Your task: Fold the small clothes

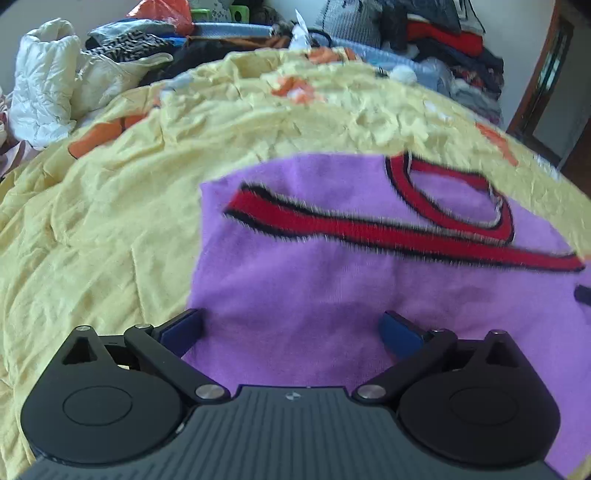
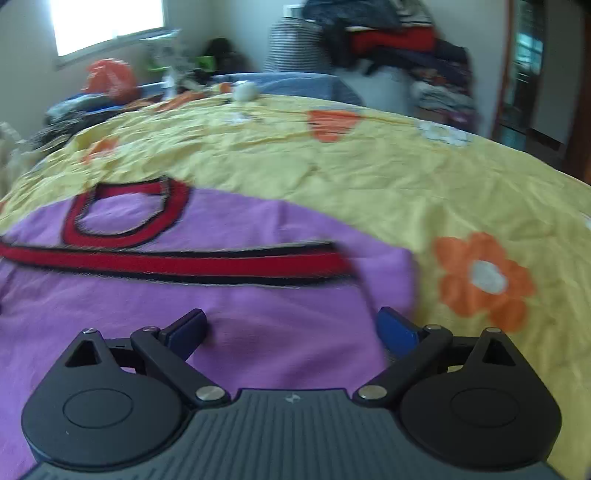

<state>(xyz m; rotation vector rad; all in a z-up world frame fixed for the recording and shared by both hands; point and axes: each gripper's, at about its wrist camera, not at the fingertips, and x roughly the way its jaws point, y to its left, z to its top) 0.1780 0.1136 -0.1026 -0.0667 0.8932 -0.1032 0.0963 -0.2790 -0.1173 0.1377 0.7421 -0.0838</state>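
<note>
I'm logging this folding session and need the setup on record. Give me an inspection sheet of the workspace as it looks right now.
Surface: yellow bedsheet with orange flowers, wrinkled, spread over a bed.
Job's things: purple garment with red, black-edged trim lies flat on the sheet; the neck opening faces away from both grippers.
Clutter: white puffy jacket, orange plastic bag, and a heap of mixed clothes beyond the sheet.
Grippers: left gripper open over the garment's left part; right gripper open over its right edge; neither holds cloth.
Cables: nothing seen.
Surroundings: bright window, wooden door frame, pale walls.
</note>
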